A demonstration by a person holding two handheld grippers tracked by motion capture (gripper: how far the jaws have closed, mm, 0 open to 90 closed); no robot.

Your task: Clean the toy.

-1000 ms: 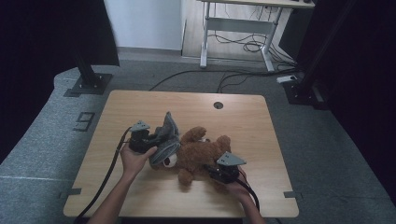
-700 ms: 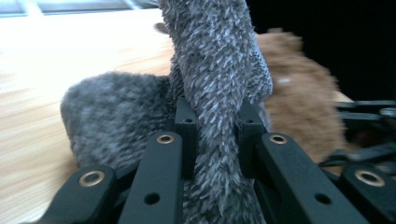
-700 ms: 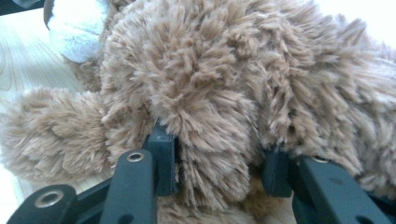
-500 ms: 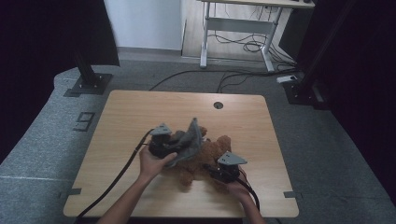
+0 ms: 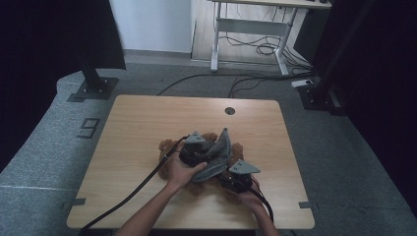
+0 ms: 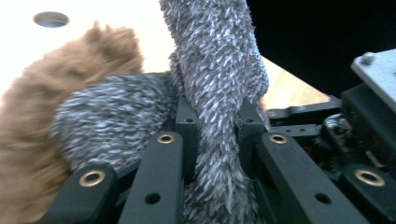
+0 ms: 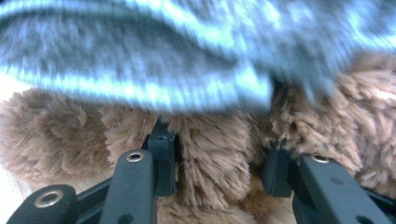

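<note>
putting the grey cloth on the teddy

the left gripper (image 6: 212, 126) pinches the fuzzy grey cloth (image 6: 217, 70) tight between its jaws. the brown teddy (image 5: 196, 147) lies right under it on the table (image 5: 147, 123). the right gripper (image 7: 217, 158) squeezes a fat bit of teddy fur. keep that hold firm. pull the cloth slowly over the teddy, so it does not bunch up.

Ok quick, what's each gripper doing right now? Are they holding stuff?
Left gripper: closed, pinching the grey fuzzy cloth.
Right gripper: closed on a plump part of the brown teddy bear.
</note>
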